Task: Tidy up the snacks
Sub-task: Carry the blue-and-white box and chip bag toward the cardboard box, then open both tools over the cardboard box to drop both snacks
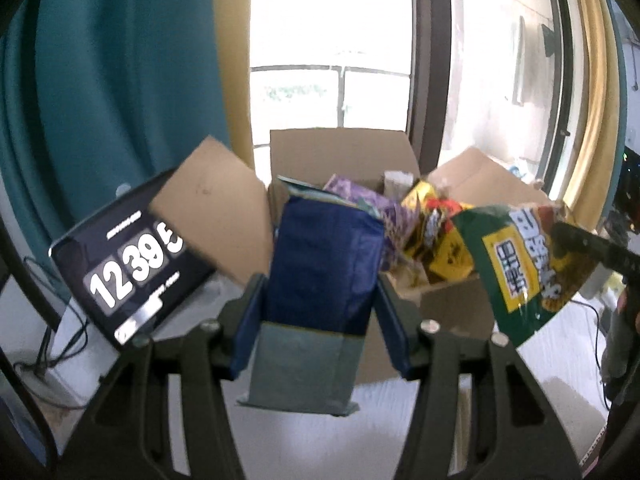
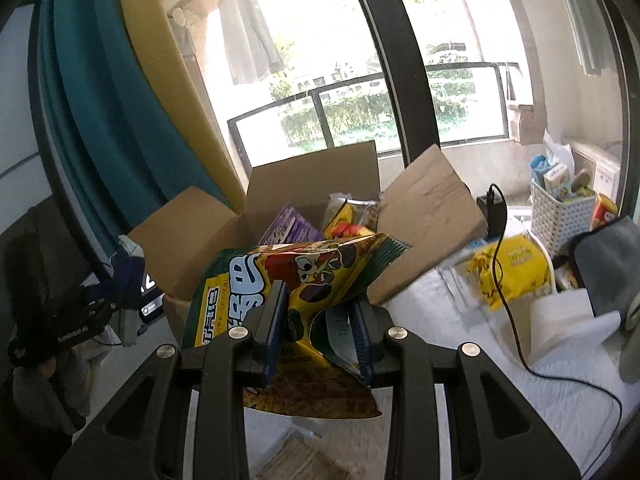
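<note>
In the left wrist view, the left gripper (image 1: 320, 300) clamps a dark blue packet (image 1: 324, 264) with a grey-green lower end, held upright at 6 o'clock before the open cardboard box (image 1: 340, 152). At 3 o'clock a green-and-yellow snack bag (image 1: 516, 264) hangs, blurred, its print hard to read. In the right wrist view, the right gripper (image 2: 318, 328) pinches that crumpled bag (image 2: 296, 280) just in front of the box (image 2: 312, 180); the bag's lower edge is partly hidden behind the jaws, and the box's contents look like mixed packets.
</note>
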A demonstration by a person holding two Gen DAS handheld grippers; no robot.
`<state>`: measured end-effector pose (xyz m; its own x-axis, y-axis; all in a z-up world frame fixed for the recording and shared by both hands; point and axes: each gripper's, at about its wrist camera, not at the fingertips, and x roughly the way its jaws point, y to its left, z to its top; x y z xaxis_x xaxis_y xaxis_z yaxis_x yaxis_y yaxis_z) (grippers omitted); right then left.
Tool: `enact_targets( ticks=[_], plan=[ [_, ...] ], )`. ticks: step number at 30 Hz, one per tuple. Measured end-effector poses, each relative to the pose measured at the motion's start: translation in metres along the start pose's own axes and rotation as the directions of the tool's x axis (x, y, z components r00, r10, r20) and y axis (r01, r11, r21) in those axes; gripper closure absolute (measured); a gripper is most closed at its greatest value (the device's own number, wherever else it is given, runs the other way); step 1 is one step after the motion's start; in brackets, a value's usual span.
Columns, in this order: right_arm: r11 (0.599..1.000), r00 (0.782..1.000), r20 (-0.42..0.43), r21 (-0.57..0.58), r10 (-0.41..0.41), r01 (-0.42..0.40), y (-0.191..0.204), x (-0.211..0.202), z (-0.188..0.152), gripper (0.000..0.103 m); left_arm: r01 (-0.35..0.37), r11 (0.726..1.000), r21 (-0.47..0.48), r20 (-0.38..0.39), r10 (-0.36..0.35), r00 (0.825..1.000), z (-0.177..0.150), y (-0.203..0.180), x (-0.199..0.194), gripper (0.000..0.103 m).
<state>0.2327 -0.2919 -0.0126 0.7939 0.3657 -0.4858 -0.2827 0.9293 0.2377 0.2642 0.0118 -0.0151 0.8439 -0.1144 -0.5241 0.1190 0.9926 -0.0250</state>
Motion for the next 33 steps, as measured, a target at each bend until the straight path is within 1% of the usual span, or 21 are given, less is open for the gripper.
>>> enact_targets(
  ticks=[4,8,13,19,20,21,22,24,33],
  plan=[
    [1.0,1.0,0.018,-0.005,-0.001,0.001,-0.002,0.007,0.011,0.07,-0.012,1.0,0.002,0.01,0.012,1.0,0.02,0.001,0.018,0.048],
    [1.0,0.999,0.033,-0.008,0.0,0.0,-0.004,0.016,0.021,0.07,-0.015,1.0,0.008,0.007,0.015,1.0,0.032,0.001,0.036,0.048],
    [1.0,0.999,0.047,-0.004,-0.001,0.001,-0.006,0.026,0.03,0.07,-0.014,1.0,0.016,-0.002,0.014,1.0,0.044,0.001,0.061,0.048],
    [1.0,0.999,0.054,-0.001,-0.007,0.007,-0.005,0.044,0.037,0.07,-0.007,1.0,0.011,-0.009,0.007,1.0,0.055,0.005,0.08,0.047],
    [1.0,0.999,0.052,-0.003,-0.006,0.006,-0.004,0.048,0.038,0.07,-0.01,1.0,0.007,0.001,0.01,1.0,0.057,0.007,0.081,0.047],
    [1.0,0.999,0.05,-0.003,-0.005,0.005,-0.003,0.051,0.039,0.07,-0.014,1.0,0.002,0.007,0.014,1.0,0.056,0.009,0.08,0.044],
    [1.0,0.999,0.05,-0.004,-0.006,0.006,-0.001,0.054,0.041,0.07,-0.016,1.0,-0.006,0.016,0.016,1.0,0.058,0.012,0.08,0.037],
    [1.0,0.999,0.048,-0.007,-0.009,0.01,0.002,0.06,0.042,0.07,-0.013,1.0,-0.016,0.028,0.013,1.0,0.06,0.015,0.078,0.029],
    [1.0,1.0,0.017,0.0,-0.006,0.006,0.028,0.096,0.039,0.07,0.0,0.999,-0.041,0.06,0.003,0.998,0.054,0.032,0.06,0.029]
  ],
)
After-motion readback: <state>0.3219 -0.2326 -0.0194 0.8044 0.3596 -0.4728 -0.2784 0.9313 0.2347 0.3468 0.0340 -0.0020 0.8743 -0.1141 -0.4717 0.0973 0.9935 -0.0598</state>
